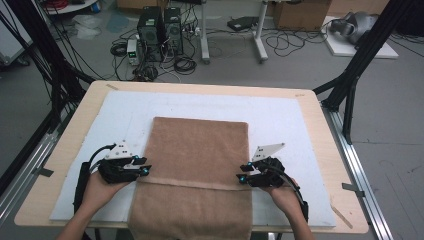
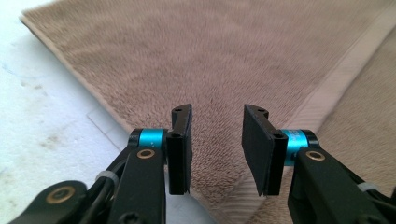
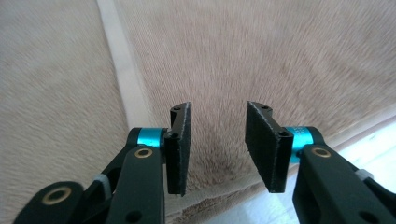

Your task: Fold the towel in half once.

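A brown towel (image 1: 197, 150) lies flat on the white mat (image 1: 285, 115), its near part hanging over the table's front edge. A paler woven band (image 1: 195, 183) crosses it near the front. My left gripper (image 1: 142, 166) sits at the towel's left edge beside that band, and my right gripper (image 1: 242, 173) sits at the right edge. In the left gripper view the left gripper (image 2: 216, 140) stands open just above the towel (image 2: 210, 56), nothing between the pads. The right gripper (image 3: 217, 140) is likewise open over the towel (image 3: 280, 56), with the band (image 3: 123, 79) to its left.
The mat covers most of a wooden table (image 1: 320, 145). Black frame legs (image 1: 350, 85) stand at both back corners. On the floor behind are computer towers (image 1: 160, 32), loose cables and a white stand (image 1: 257, 35).
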Tool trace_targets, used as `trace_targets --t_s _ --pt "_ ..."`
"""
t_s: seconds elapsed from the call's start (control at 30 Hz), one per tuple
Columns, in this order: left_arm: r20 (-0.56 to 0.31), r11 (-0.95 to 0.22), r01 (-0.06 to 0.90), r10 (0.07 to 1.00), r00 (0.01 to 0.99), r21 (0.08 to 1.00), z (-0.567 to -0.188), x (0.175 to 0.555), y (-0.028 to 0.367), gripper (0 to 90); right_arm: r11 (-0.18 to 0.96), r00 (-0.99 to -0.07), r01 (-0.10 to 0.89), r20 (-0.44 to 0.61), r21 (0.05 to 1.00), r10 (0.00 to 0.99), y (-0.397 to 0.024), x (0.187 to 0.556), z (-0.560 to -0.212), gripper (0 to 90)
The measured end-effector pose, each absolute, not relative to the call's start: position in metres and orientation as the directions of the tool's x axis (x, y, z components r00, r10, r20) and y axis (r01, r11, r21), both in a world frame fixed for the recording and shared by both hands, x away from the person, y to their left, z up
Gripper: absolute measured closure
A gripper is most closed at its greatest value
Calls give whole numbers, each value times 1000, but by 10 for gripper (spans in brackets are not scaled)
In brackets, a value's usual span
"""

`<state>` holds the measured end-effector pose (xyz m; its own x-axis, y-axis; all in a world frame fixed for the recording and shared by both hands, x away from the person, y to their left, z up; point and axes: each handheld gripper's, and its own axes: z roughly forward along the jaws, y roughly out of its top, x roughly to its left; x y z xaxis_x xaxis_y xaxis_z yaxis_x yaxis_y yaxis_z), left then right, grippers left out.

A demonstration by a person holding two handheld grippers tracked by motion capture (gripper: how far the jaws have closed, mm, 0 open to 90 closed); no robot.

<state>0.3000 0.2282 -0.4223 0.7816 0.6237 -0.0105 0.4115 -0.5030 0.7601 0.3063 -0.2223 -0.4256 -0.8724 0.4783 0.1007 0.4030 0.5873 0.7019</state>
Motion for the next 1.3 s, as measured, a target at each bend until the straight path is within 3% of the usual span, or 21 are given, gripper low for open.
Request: trace_targets --t_s 0.2,0.37,0.57,0.87,1.3 --pt "7 -573 421 597 802 703 -435 306 220 611 581 -866 411 102 702 490 -222 304 -439 641" --pt "26 -579 404 593 805 708 -436 305 216 802 599 -866 405 80 691 493 -219 305 -438 750" --pt "59 -594 388 594 802 704 -434 302 213 851 615 -873 401 80 679 481 -216 308 -435 842" --pt "-2 -482 381 619 785 789 -414 297 230 857 606 -885 368 66 705 461 -218 308 -414 848" --pt "-4 -445 352 615 788 823 -395 283 237 855 577 -899 319 48 752 435 -222 298 -383 847"
